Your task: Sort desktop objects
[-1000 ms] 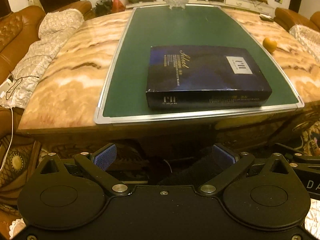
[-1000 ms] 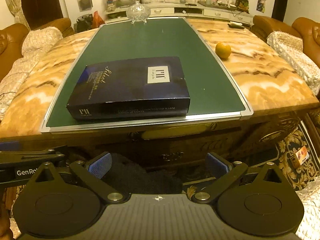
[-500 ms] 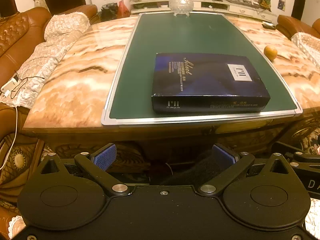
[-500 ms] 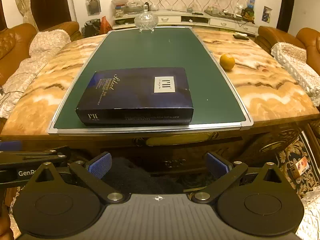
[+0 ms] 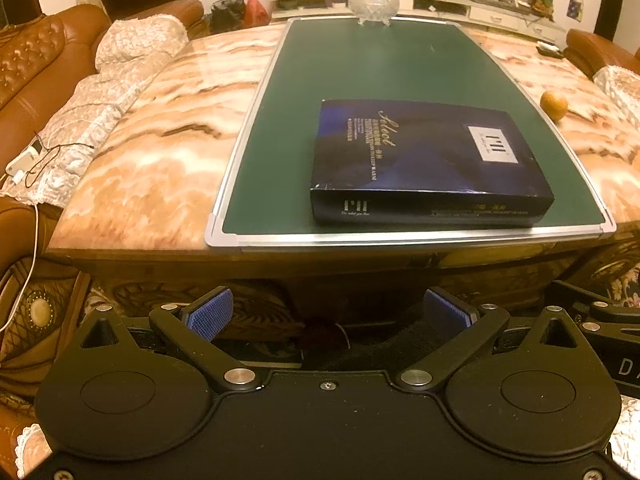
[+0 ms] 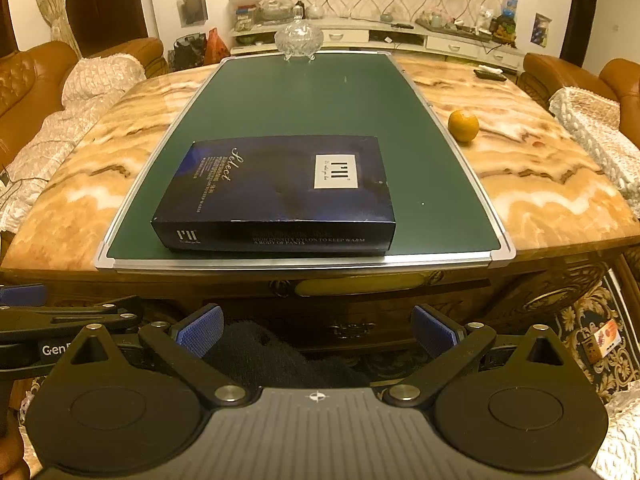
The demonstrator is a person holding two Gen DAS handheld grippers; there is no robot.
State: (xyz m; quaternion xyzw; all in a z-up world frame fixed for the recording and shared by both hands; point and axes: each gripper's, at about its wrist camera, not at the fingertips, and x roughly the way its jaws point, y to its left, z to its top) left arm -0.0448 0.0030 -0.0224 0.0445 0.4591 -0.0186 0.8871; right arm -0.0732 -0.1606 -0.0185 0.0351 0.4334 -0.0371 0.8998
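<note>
**Q:** So where's everything sitting relative to your grippers?

**A:** Both of mine are held back off the near edge of the marble table, below its top. My left gripper has its jaws spread wide, nothing between the blue pads. Same for my right gripper, wide apart and holding nothing.

**Q:** And the stuff to sort?

**A:** The dark blue box lies flat ahead of both grippers, on the near end of the green board, just short of its silver frame. An orange sits on the marble, ahead and to the right, just beside the board's right edge. Way at the far end there's a glass lidded dish; it looks like it's touching the board's far rim, but I can't really tell.
</note>
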